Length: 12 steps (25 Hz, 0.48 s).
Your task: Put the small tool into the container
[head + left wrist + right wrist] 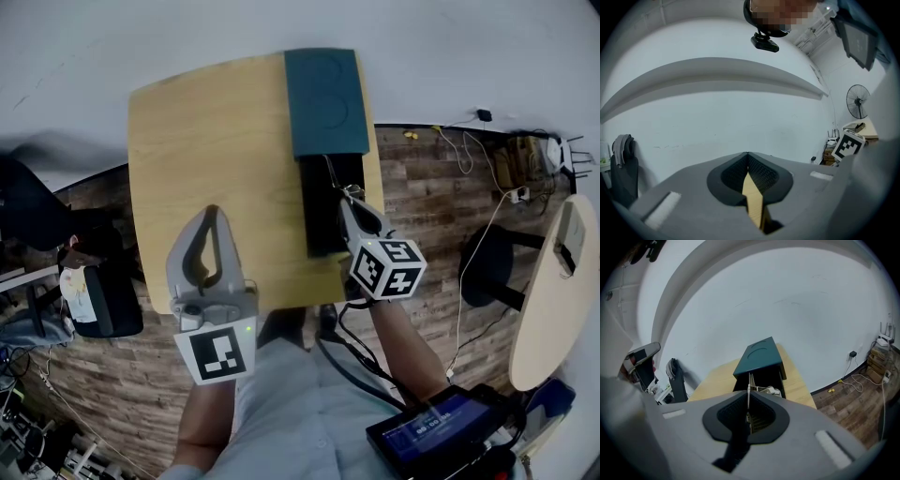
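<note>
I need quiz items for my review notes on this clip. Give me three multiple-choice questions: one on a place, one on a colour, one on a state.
1. Where does the black container stand?
A. on the floor
B. on the wooden table
C. on a chair

2. What colour is the lid beyond it?
A. teal
B. red
C. white

3. How is the right gripper?
A. open and empty
B. shut on the small tool
C. shut on the lid

Answers:
1. B, it sits on the tabletop near its right edge.
2. A, the panel is plainly teal.
3. B, the jaws pinch the thin tool over the open container.
</note>
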Tool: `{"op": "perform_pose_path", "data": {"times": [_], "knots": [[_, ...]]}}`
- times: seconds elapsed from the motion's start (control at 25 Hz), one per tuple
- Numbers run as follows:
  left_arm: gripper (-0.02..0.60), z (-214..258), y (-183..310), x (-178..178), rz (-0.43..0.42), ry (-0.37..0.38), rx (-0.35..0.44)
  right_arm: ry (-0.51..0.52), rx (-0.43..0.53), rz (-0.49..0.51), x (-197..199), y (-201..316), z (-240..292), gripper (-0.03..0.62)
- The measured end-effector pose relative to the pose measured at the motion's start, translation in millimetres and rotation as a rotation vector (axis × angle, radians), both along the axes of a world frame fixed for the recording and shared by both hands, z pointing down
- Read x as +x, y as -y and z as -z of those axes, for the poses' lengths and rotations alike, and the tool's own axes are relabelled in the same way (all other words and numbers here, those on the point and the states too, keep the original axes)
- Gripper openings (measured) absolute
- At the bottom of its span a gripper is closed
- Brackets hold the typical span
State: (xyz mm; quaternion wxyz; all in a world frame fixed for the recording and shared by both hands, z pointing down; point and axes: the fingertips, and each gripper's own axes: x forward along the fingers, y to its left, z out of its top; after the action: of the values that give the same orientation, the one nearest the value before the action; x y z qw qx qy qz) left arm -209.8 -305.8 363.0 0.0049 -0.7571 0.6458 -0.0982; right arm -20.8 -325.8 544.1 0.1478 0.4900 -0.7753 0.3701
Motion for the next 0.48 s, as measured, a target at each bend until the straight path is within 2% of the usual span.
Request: {"op": "perform_pose_path", "data": {"times": [0.48], "knots": [[0.012,-9.0,11.1,-12.3,0.017,-0.001,-0.020,0.040,-0.048,-0.019,-6.9,13.7,-12.3,0.006]]}}
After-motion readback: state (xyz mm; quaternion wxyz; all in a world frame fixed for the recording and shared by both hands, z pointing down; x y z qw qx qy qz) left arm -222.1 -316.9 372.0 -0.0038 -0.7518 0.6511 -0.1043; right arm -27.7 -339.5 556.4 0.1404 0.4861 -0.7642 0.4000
